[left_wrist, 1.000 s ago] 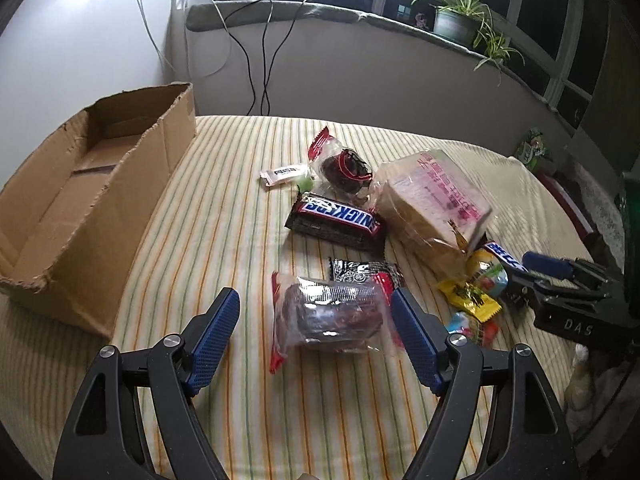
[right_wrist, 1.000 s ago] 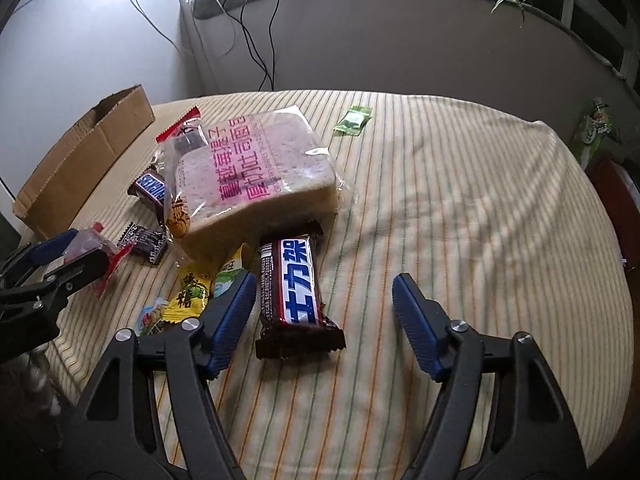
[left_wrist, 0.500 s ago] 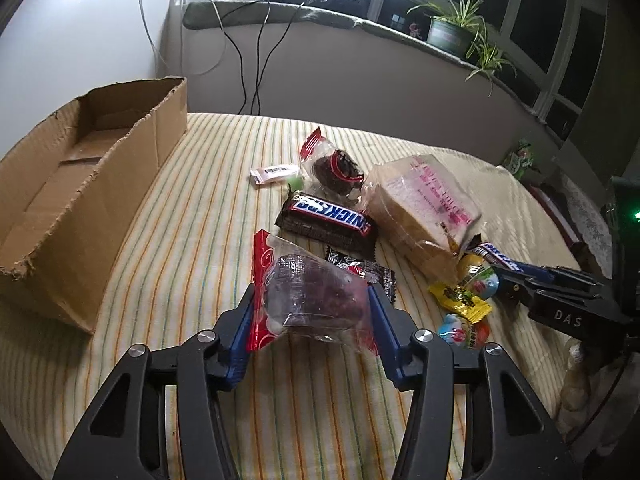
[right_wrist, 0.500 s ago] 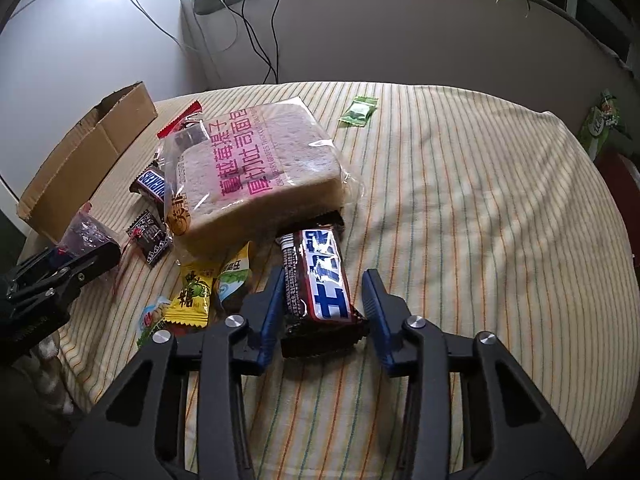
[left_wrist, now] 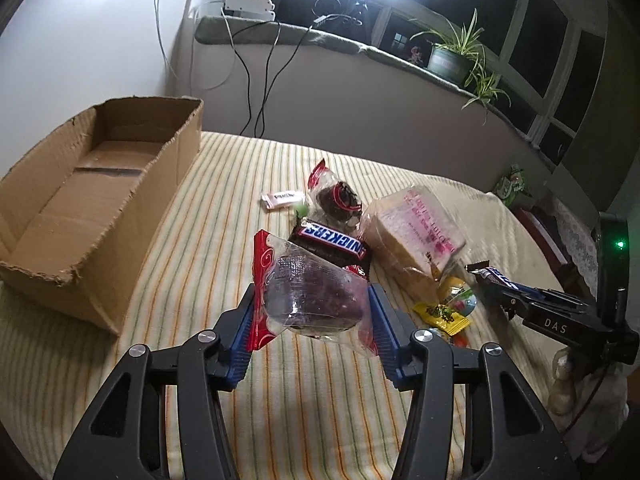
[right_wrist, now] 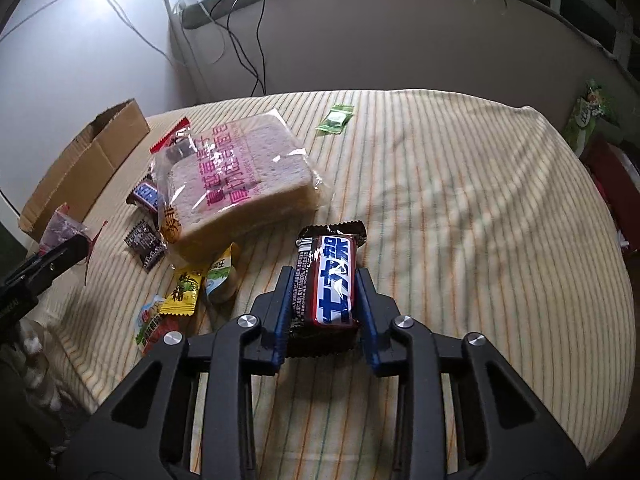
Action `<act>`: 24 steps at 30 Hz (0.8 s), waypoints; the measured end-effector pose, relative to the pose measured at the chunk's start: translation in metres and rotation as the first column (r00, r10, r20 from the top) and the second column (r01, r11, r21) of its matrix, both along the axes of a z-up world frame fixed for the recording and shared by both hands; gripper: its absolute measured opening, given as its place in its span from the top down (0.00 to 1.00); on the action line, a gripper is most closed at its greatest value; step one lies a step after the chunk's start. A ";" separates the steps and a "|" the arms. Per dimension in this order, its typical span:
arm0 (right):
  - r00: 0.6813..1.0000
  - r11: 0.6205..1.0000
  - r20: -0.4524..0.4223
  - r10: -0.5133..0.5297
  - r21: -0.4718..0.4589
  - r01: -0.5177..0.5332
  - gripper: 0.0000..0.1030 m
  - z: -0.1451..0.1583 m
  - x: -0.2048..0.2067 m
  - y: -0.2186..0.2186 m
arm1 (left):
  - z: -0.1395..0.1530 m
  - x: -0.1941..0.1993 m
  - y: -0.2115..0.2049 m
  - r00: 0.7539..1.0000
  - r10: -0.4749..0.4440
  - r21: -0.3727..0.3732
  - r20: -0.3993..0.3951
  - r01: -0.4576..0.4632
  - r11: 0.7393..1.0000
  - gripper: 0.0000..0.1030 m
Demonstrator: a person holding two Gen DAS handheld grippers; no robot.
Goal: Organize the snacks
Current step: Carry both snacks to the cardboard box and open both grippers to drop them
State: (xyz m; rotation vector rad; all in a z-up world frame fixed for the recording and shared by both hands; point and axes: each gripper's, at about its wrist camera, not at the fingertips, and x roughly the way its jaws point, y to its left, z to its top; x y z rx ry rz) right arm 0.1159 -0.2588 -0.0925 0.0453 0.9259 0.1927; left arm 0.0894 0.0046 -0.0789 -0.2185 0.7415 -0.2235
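Far left sits your cardboard box [left_wrist: 100, 200]. Your left gripper [left_wrist: 312, 320] clamps the clear-wrapped cake [left_wrist: 312, 296] above the cloth; it's soft and light, so squeeze gently at mid-body. Your right gripper [right_wrist: 324, 300] is closing on the stiffer, slick chocolate bar [right_wrist: 330, 280], pinching its long sides.

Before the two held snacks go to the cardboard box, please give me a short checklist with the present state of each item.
1. Left gripper clamps the clear-wrapped cake: ok.
2. Right gripper on the chocolate bar: ok, jaws closing, pads already pressing.
3. Both snacks lifted off the striped cloth: cake ok, bar cannot tell.
4. Cardboard box open with free room inside: ok.
5. Bread bag clear of the bar: ok.
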 end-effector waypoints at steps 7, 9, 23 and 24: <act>0.998 1.000 0.056 0.014 -0.010 -0.014 0.70 0.025 -0.005 0.009 | 0.014 -0.005 0.013 0.999 0.016 -0.018 0.035 -0.015 1.000 0.50; 0.997 0.999 0.076 0.032 -0.007 -0.032 0.70 0.035 -0.005 0.018 | 0.018 -0.006 0.018 0.999 0.023 -0.020 0.045 -0.022 1.000 0.50; 0.966 0.979 0.157 0.204 -0.015 -0.205 0.70 0.077 0.014 0.125 | 0.037 -0.007 0.099 0.985 0.148 -0.036 0.087 -0.145 0.989 0.50; 0.963 0.976 0.160 0.218 -0.016 -0.219 0.70 0.078 0.016 0.134 | 0.037 -0.006 0.104 0.984 0.156 -0.033 0.087 -0.153 0.988 0.50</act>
